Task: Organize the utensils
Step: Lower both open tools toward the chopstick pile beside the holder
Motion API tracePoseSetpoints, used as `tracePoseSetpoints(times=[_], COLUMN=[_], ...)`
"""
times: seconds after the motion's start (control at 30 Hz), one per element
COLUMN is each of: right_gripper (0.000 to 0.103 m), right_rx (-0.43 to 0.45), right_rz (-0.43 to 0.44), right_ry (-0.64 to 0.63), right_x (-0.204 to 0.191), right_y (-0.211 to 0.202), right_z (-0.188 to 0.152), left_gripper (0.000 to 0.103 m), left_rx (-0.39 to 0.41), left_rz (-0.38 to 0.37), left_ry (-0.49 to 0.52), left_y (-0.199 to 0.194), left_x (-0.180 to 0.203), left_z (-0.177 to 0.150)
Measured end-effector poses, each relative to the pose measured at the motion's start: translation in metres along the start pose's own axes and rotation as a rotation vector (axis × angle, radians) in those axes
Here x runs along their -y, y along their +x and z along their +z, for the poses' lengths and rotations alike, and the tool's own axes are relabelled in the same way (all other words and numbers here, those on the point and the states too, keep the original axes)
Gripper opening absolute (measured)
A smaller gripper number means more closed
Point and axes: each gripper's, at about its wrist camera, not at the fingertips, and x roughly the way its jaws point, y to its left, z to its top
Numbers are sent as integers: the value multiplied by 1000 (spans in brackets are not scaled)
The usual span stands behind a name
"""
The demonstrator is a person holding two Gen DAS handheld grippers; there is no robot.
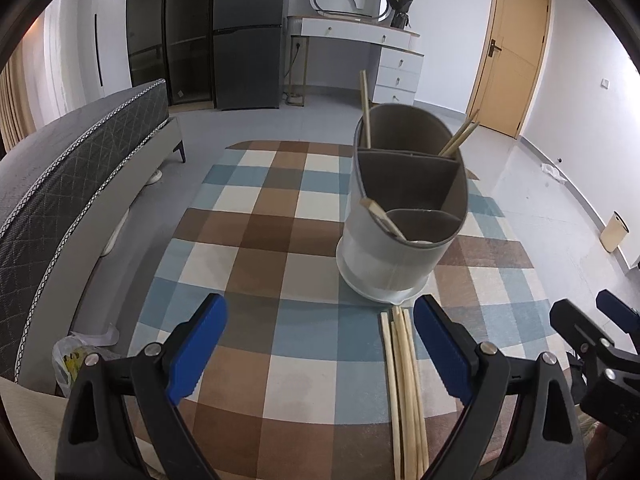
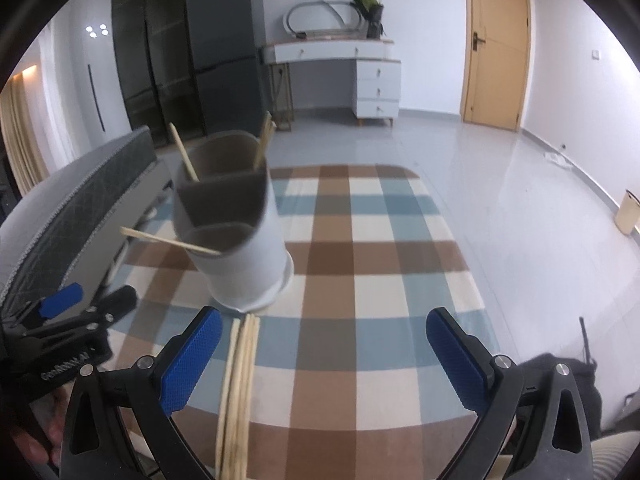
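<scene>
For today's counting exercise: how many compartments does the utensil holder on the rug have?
3. The back compartment holds chopsticks, the middle compartment looks empty, and the front compartment holds one utensil leaning out. They sit in a row inside the holder.

Bedroom: bed (image 1: pixel 80 184), dressing table (image 1: pixel 360 36).

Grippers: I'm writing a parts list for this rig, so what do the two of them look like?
Both match. The left gripper and right gripper each have two black plastic arms with triangular cut-outs and silver pivot bolts. The jaws carry blue pads with a fine textured surface. White lettering, too blurred to read, runs along the left gripper's body in the right wrist view. No cables or sleeves show.
</scene>
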Motion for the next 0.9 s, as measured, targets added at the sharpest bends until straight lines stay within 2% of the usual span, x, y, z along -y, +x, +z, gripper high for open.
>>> tracePoseSetpoints(times=[0.2,0.3,0.37,0.47,0.53,0.6,0.7,0.8,0.87,0.9], right_gripper=[95,84,71,62,56,55,45,41,31,31], right_rx=[-117,-195,-244,-319,-343,-360,-385,-413,-429,-433], right_rz=[13,25,48,95,118,121,121,127,136,144], right_ry=[43,50,49,55,55,33,-7,-17,-17,-18], right_x=[6,5,3,-2,-7,-14,-26,-34,-39,-41], right_y=[30,52,66,86,97,106,121,138,145,147], right_z=[-3,-6,-9,-14,-16,-16,-17,-17,-17,-16], left_gripper=[91,91,91,91,91,91,91,91,91,91], left_rx=[-74,-125,-170,-228,-267,-298,-339,-370,-388,-393], left_rz=[23,45,62,87,95,95,110,118,124,130], left_ry=[-30,-57,-69,-66,-85,-102,-110,-124,-136,-137], left_y=[20,28,36,47,53,58,63,67,69,70], left_x=[-6,-10,-12,-13,-16,-18,-20,-23,-26,-27], left_z=[-5,-8,-12,-16,-19,-22,-25,-28,-30,-30])
